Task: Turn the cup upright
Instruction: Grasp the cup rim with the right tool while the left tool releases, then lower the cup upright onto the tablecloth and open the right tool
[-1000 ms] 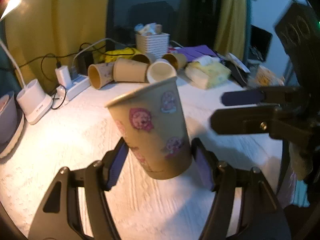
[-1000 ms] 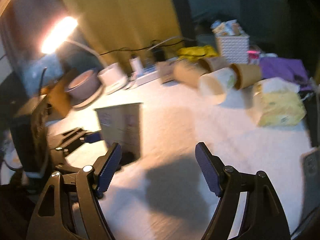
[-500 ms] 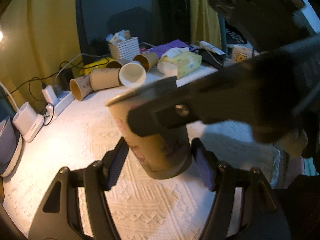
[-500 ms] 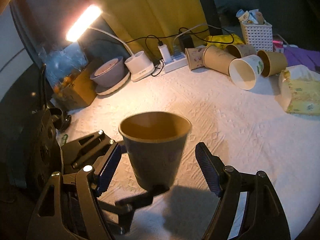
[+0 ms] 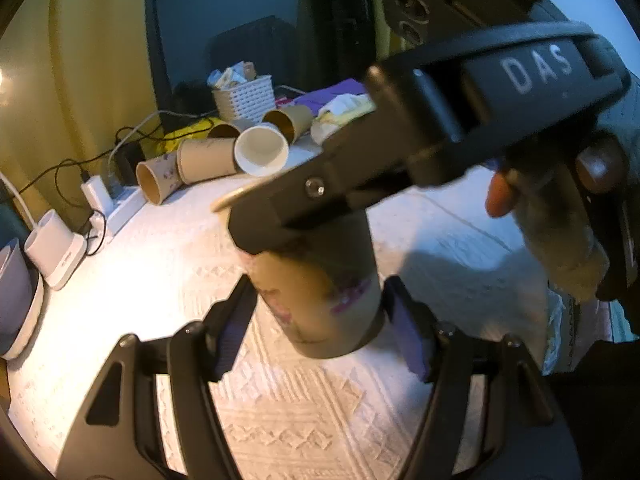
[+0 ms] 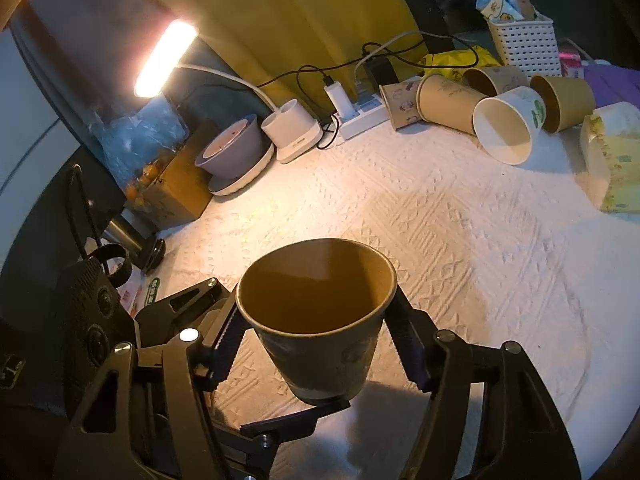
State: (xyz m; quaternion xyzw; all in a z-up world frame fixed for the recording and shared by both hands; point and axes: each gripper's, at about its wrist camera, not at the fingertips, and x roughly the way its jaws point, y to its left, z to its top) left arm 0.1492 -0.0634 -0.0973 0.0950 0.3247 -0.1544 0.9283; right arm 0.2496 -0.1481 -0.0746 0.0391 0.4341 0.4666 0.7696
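Observation:
A tan paper cup point(image 5: 320, 300) with pink stickers stands mouth up between the fingers of my left gripper point(image 5: 318, 330), which is shut on its lower part. In the right wrist view the same cup point(image 6: 320, 320) sits mouth up between the fingers of my right gripper point(image 6: 316, 344), whose pads flank the cup just under the rim; I cannot tell whether they press it. The right gripper's body point(image 5: 440, 128) crosses over the cup's rim in the left wrist view. The left gripper's fingers point(image 6: 224, 320) show below and left of the cup.
Several paper cups point(image 6: 504, 128) lie on their sides at the back of the white cloth point(image 6: 440, 220). A tissue pack point(image 6: 612, 156), white basket point(image 6: 524, 44), power strip point(image 6: 360, 116), lamp base point(image 6: 292, 132) and purple bowl point(image 6: 232, 152) ring the table.
The right gripper has swung in from the side and come around the cup near its rim. The left gripper has kept its hold low on the cup, which is upright.

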